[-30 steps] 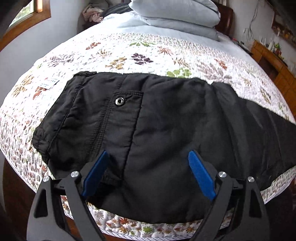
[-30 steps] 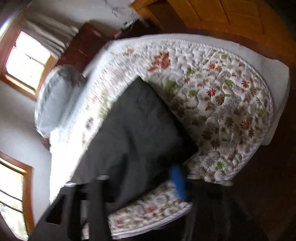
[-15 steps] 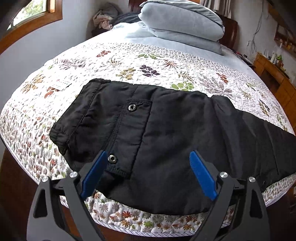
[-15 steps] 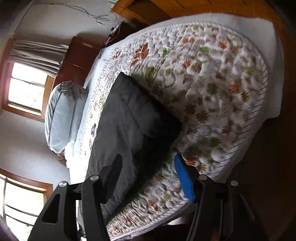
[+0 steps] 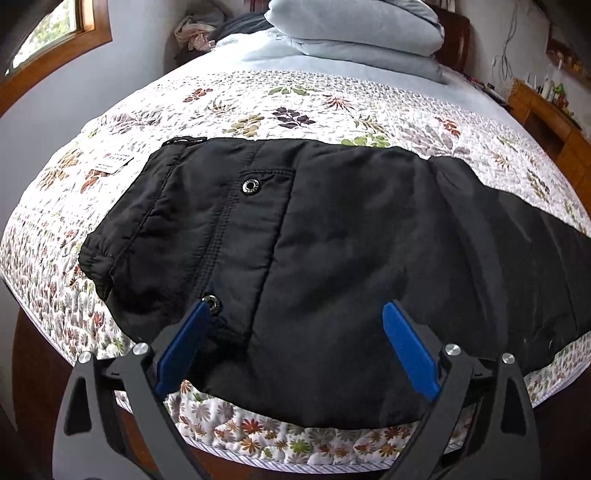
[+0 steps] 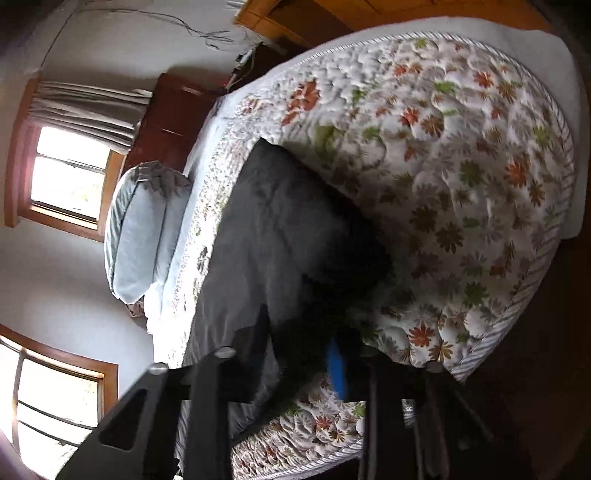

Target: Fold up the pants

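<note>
The left claw (image 5: 295, 321) hangs over the near edge of the bed, its blue pads spread wide and opening further, with nothing pinched between them; the seat of the black pants (image 5: 332, 240) lies below and between them, untouched as far as I can see. The right claw (image 6: 299, 354) is closing, its fingers drawn near together around dark cloth at the hem end of the pants (image 6: 280, 236); the view there is blurred, so I cannot tell if the pads press on it.

The pants lie flat across the flowered quilt (image 5: 332, 99), waistband to the left, legs running off to the right, parallel to the near edge of the bed. Two metal snaps show on the seat: one snap (image 5: 250, 186) on the pocket flap, another snap (image 5: 212, 305) right by the left pad. A small paper tag (image 5: 112, 162) rests on the quilt just beyond the waistband. Farther back sit stacked pale blue pillows (image 5: 362, 33) against a dark wooden headboard (image 5: 454, 44), with bunched cloth (image 5: 195, 35) beside them. A wood-framed window (image 5: 55, 48) is at the left, a wooden shelf unit (image 5: 554, 114) at the right.
</note>
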Tool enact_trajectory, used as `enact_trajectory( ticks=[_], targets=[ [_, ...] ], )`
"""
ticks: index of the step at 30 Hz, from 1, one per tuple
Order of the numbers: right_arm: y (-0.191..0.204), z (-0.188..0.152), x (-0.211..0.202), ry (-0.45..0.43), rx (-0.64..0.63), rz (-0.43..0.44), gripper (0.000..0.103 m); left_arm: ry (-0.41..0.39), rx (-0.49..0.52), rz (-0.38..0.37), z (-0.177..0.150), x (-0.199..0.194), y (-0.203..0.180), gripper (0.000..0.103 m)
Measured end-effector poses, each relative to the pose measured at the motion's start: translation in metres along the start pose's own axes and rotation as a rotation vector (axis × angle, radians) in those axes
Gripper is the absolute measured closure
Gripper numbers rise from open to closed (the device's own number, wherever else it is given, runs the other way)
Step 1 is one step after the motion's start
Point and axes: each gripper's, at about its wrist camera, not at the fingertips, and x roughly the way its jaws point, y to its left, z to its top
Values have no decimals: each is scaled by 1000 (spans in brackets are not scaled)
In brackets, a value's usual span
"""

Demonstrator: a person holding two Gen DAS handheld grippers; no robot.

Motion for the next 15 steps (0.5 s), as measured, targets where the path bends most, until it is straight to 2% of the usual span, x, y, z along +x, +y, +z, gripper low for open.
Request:
enact_trajectory(
  ticks=[5,12,15],
  targets=[
    [16,1,0,-10,-60,-27,89,5,2,2,-1,2,0,7],
    [43,0,-7,-39,-124,-31,92,9,4,5,-2,4,-1,6],
    [75,-4,-14,-66,-209,-30,92,7,-3,2,-2,5,-1,6]
  ],
)
